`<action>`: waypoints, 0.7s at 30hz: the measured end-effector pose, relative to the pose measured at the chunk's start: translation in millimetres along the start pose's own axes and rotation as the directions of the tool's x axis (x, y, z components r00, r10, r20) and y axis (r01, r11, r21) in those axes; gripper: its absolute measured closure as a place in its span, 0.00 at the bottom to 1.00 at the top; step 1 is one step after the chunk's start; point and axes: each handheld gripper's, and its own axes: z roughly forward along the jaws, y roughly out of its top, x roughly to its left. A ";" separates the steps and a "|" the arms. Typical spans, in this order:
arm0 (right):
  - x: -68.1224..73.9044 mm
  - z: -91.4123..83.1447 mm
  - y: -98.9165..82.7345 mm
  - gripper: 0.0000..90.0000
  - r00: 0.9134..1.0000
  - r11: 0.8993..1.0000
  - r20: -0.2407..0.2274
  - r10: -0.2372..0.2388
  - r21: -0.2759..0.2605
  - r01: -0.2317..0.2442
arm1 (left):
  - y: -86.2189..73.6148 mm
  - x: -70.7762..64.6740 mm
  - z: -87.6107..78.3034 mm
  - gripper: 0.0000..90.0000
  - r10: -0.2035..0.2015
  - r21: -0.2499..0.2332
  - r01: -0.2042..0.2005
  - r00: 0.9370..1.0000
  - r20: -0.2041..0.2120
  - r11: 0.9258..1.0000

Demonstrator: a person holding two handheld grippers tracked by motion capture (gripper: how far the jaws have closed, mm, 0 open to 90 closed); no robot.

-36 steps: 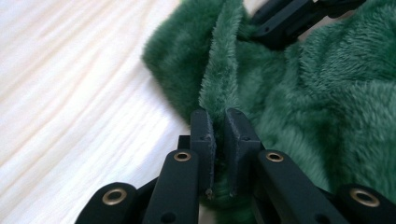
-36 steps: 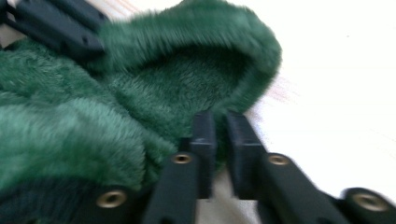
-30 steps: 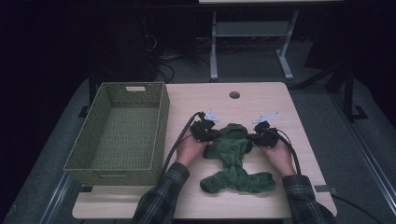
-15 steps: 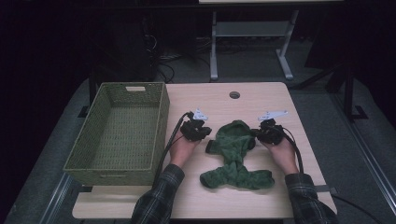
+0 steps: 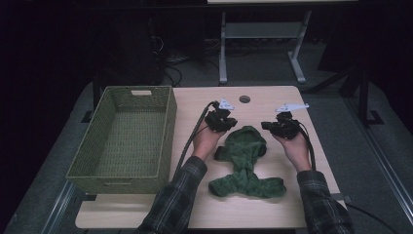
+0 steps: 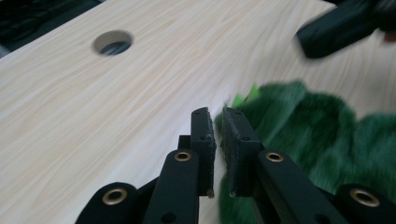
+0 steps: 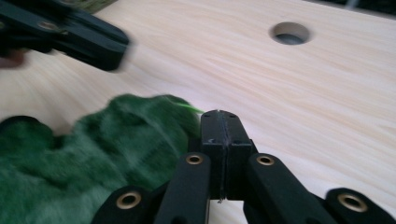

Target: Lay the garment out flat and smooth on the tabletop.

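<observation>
Green garment (image 5: 243, 163) lies crumpled on the bench (image 5: 272, 214), near its front edge toward the right, hood end pointing to the far side. It looks like the spreading-out step; next, each corner of the hood needs a firm pinch. Left tongs (image 5: 222, 121) have just been closing, a sliver apart, nothing between. Right tongs (image 5: 275, 127) are pressed together, empty. The basket (image 5: 160, 141) waits along the left edge.

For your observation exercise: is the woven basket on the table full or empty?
Empty. In the high view the green basket shows its bare woven floor, and the green garment lies outside it on the table.
</observation>
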 end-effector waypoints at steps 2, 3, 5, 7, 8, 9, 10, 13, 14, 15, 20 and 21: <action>1.4 9.4 3.6 0.99 0.999 0.999 -0.039 0.013 0.034 -0.012 | 7.0 -5.3 10.7 0.92 0.021 0.013 -0.022 0.999 0.036 1.000; 3.6 14.0 4.6 1.00 0.999 0.999 -0.040 -0.002 0.046 0.004 | 8.9 -10.4 16.9 0.92 0.039 0.028 -0.040 0.998 0.053 0.999; 8.5 20.4 3.9 1.00 0.998 0.997 -0.061 -0.023 0.070 0.027 | 6.5 -18.3 24.5 0.93 0.082 0.077 -0.088 0.994 0.078 0.993; 14.7 25.8 -0.9 1.00 0.995 0.988 -0.077 -0.057 0.139 0.068 | -0.1 -20.2 28.1 0.94 0.103 0.115 -0.112 0.991 0.088 0.987; 15.6 27.8 -3.7 1.00 0.994 0.983 -0.081 -0.075 0.159 0.087 | -4.0 -19.5 29.1 0.94 0.104 0.131 -0.116 0.990 0.095 0.985; 16.0 29.5 -6.3 1.00 0.993 0.980 -0.086 -0.082 0.175 0.096 | -8.2 -18.2 30.4 0.94 0.100 0.146 -0.114 0.990 0.100 0.983; 16.1 31.0 -8.7 1.00 0.992 0.978 -0.093 -0.080 0.184 0.096 | -12.3 -17.8 31.5 0.95 0.093 0.163 -0.108 0.991 0.095 0.981; 15.8 33.8 -14.6 1.00 0.993 0.974 -0.085 -0.088 0.200 0.103 | -21.2 -14.6 35.2 0.95 0.081 0.193 -0.098 0.992 0.093 0.976; 16.1 35.7 -17.0 1.00 0.992 0.972 -0.084 -0.092 0.209 0.107 | -23.1 -13.8 35.4 0.95 0.076 0.185 -0.093 0.993 0.093 0.978; 16.6 37.6 -19.7 1.00 0.992 0.971 -0.080 -0.095 0.213 0.110 | -23.9 -13.8 35.5 0.95 0.068 0.179 -0.083 0.994 0.090 0.980; 16.6 33.6 -18.2 0.98 0.993 0.977 -0.076 -0.090 0.187 0.103 | -19.9 -16.9 26.0 0.89 0.086 0.162 -0.096 0.994 0.067 0.982; 15.9 30.1 -16.5 0.97 0.993 0.980 -0.075 -0.087 0.174 0.099 | -18.7 -15.8 20.5 0.88 0.086 0.148 -0.095 0.994 0.066 0.984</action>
